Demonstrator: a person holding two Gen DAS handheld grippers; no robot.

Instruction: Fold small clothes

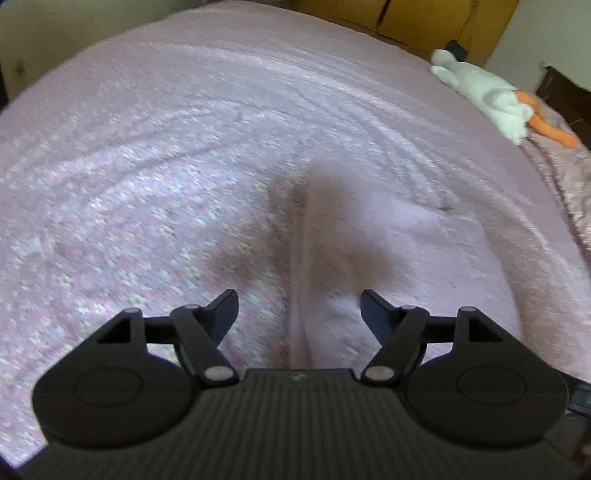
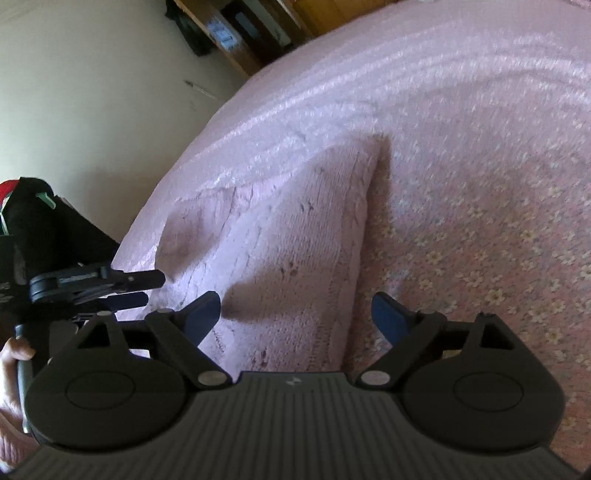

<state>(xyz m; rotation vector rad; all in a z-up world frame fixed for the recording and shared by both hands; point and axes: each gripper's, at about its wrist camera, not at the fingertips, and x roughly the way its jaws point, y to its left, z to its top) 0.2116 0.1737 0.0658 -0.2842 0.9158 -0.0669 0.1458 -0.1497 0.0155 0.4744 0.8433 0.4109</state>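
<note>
1. The pink knitted garment (image 2: 280, 236) lies flat on the bed cover (image 2: 480, 129), near its edge; it looks folded already.
2. The right gripper (image 2: 295, 314) hangs over it, jaws wide, holding nothing.
3. The left gripper (image 1: 299, 310) too, jaws wide; maybe both just let go.

I can't read any text from here. The blue-and-white labels (image 2: 221, 31) on the dark wooden shelf unit (image 2: 236, 40) are too blurred, and the small pale mark on my right gripper's ribbed black body (image 2: 293, 382) forms no letters.
</note>
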